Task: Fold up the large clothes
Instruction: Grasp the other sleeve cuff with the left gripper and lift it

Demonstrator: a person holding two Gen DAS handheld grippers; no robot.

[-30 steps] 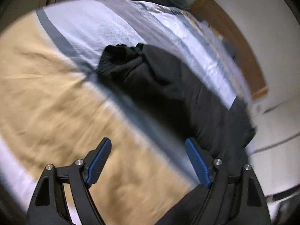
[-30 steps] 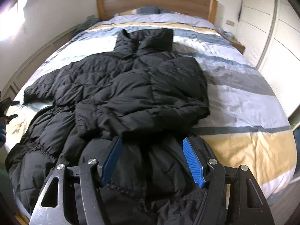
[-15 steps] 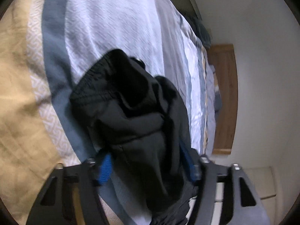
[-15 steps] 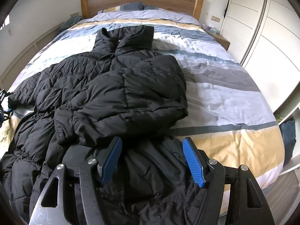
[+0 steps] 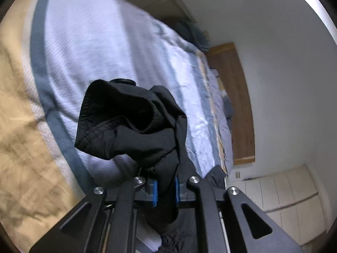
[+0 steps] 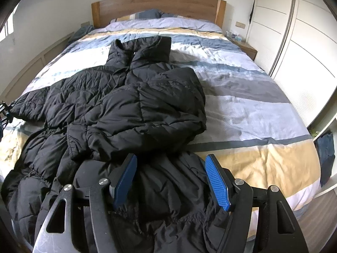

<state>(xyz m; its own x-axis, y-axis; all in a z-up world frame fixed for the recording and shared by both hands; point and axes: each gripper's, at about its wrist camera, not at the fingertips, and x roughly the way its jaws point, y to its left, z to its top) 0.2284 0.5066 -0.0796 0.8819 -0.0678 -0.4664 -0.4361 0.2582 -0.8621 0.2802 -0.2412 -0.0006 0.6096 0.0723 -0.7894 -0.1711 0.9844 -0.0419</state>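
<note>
A: Position of the garment?

B: The black puffer coat (image 6: 118, 113) covers the centre and left of the right wrist frame, on the striped bed (image 6: 248, 113); its hem lies under the right gripper (image 6: 170, 179), which stands spread wide, holding nothing.

A: And the left?

B: The left gripper (image 5: 165, 191) is clamped on the sleeve cuff (image 5: 126, 124), at mid-frame.

A: Condition?

B: Quilted, creased, one sleeve crossed over the chest, collar toward the headboard (image 6: 158, 6).

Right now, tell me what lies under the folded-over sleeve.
Under the folded-over sleeve lies the black puffer jacket body, spread on the striped duvet. The covered front of the jacket cannot be seen.
</note>
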